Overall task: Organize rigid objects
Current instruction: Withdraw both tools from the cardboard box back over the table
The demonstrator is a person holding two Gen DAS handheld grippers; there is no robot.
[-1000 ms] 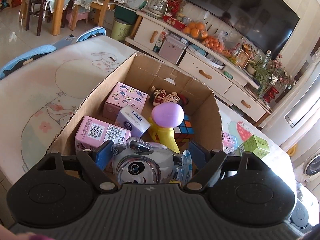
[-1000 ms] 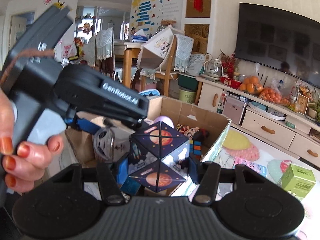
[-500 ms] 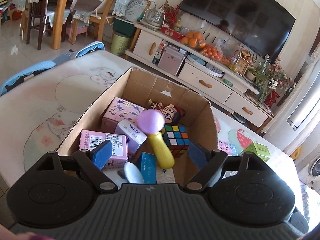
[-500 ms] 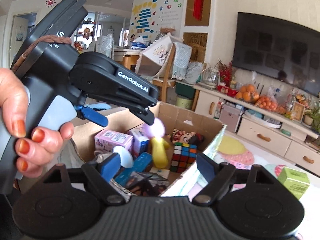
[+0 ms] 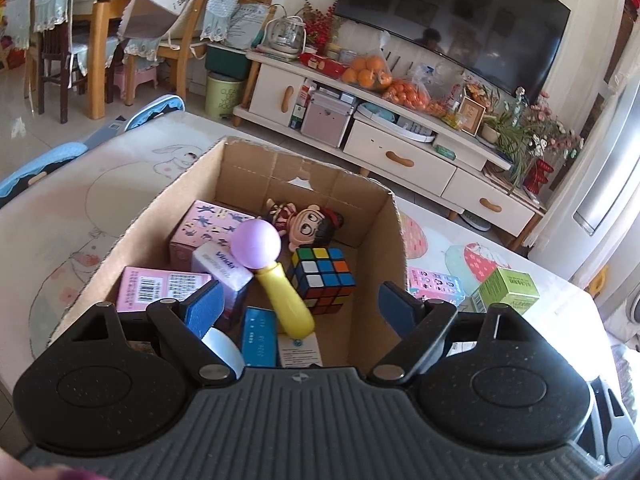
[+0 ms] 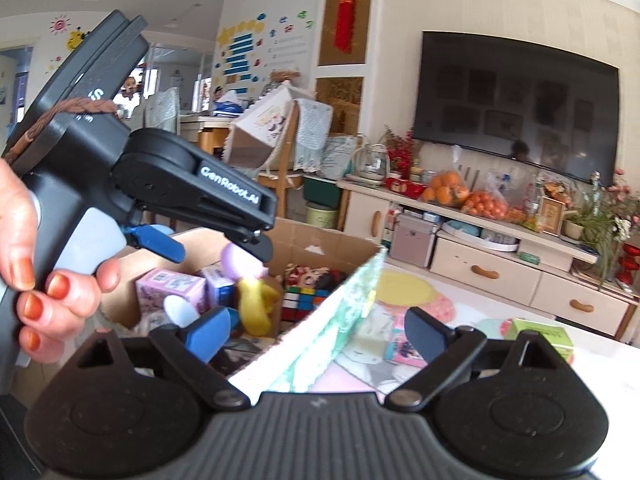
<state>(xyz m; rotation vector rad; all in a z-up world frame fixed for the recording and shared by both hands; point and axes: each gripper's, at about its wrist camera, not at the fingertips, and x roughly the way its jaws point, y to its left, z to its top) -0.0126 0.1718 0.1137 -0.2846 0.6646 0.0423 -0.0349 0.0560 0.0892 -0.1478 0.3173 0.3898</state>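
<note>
While both grippers (left point(image 5: 298, 306), right point(image 6: 318, 330)) gape empty, three pink boxes point(image 5: 166, 288) sit in the carton point(image 5: 378, 236).

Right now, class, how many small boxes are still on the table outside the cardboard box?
2: a pink box lying just right of the cardboard box, and a green box farther right on the table. Others may be hidden behind the gripper.

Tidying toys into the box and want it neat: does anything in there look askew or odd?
Mostly jumbled. The yellow toy with a purple ball head leans diagonally across the tissue pack, the doll lies on its side, and the cardboard box has a torn patch on its back wall.
</note>
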